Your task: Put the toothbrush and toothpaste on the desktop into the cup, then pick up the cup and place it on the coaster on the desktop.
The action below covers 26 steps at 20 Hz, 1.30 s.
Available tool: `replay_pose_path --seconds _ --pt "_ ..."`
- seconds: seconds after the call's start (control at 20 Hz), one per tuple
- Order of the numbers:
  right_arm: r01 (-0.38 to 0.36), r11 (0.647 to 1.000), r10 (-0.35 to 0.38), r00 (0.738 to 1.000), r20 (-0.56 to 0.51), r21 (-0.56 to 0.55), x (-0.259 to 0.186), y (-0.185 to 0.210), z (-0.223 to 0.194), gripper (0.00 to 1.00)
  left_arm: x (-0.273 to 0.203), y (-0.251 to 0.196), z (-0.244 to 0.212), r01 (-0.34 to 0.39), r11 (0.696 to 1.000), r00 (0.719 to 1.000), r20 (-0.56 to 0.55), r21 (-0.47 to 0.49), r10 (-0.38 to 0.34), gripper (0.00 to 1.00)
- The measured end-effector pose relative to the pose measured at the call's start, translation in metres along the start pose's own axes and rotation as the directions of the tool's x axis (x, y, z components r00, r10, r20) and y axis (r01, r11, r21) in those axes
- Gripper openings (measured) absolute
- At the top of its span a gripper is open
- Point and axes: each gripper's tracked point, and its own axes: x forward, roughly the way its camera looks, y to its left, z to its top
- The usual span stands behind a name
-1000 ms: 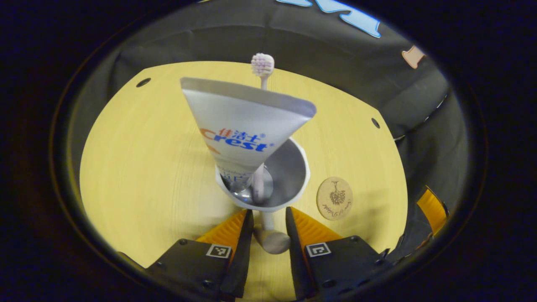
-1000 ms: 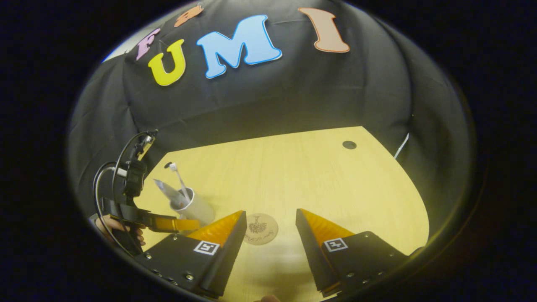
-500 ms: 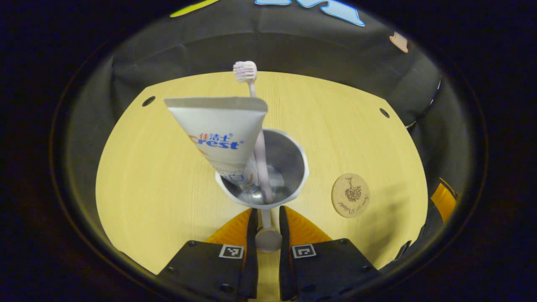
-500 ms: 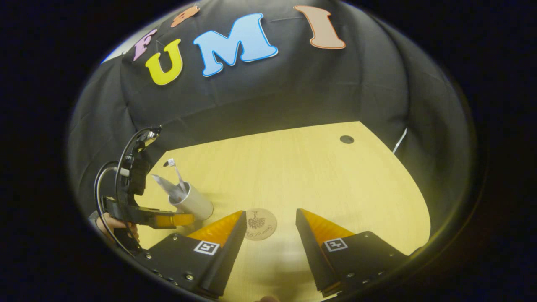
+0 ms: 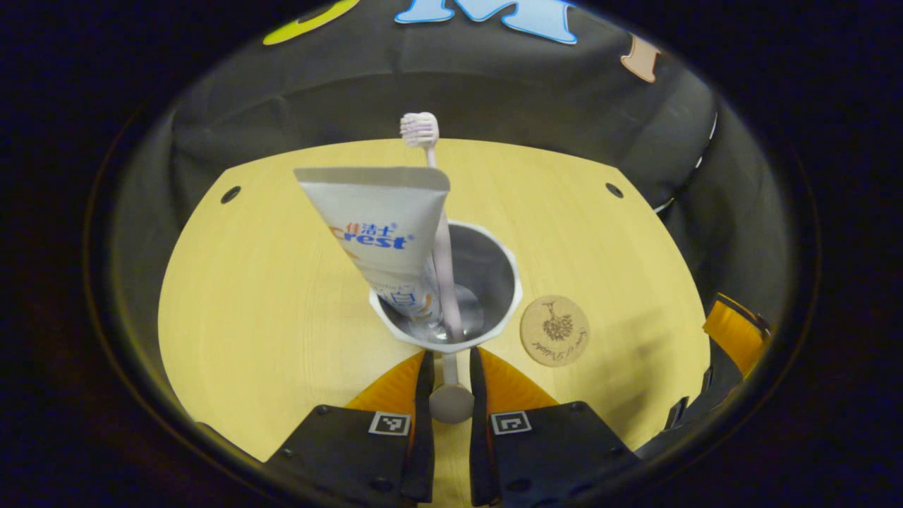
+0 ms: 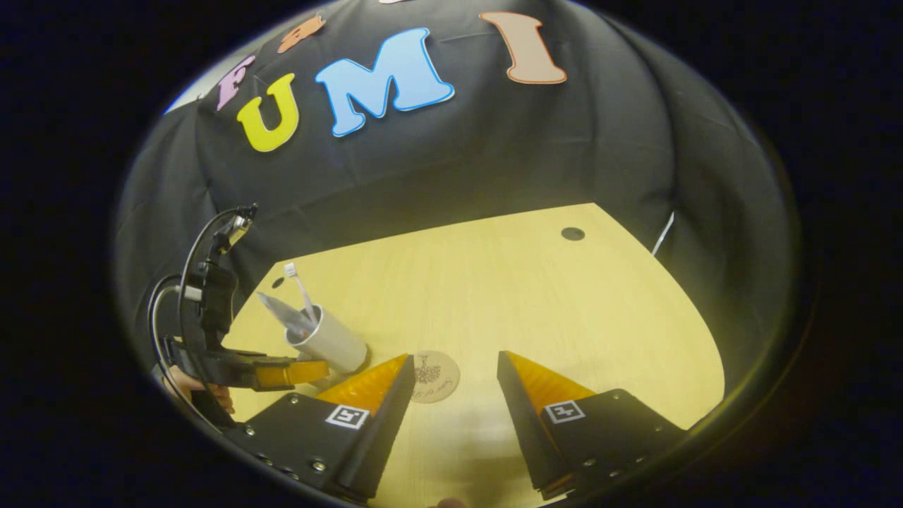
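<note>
One white faceted cup (image 5: 512,293) with a grey inside. One white toothpaste tube (image 5: 381,219) with blue lettering. One pale pink toothbrush (image 5: 437,233). One round wooden coaster (image 5: 554,330) with an engraved plant. One yellow wooden desktop (image 5: 247,296), three dark round holes in it. Two handheld grippers: left gripper (image 5: 449,367), right gripper (image 6: 453,367).

In the left gripper view the left gripper (image 5: 449,367) has its jaws closed on the handle of the cup (image 5: 494,264). Toothpaste (image 5: 381,219) and toothbrush (image 5: 432,190) stand tilted inside it — bristles up. The coaster (image 5: 554,330) lies just beside the cup on the yellow surface (image 5: 261,296).
</note>
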Motion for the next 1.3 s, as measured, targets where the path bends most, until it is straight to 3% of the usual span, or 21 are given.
replay_pose_path --seconds 0.45,1.3 --pt "0.041 0.998 -0.042 0.999 0.023 0.038 -0.019 -0.028 -0.001 0.75 0.027 -0.092 -0.006 0.112 0.990 0.993 -0.036 0.085 -0.109 0.26" --pt "0.047 0.994 -0.051 0.998 0.039 0.095 -0.035 -0.044 -0.004 0.75 0.063 -0.132 -0.019 0.080 0.984 0.992 -0.111 0.158 -0.062 0.27"
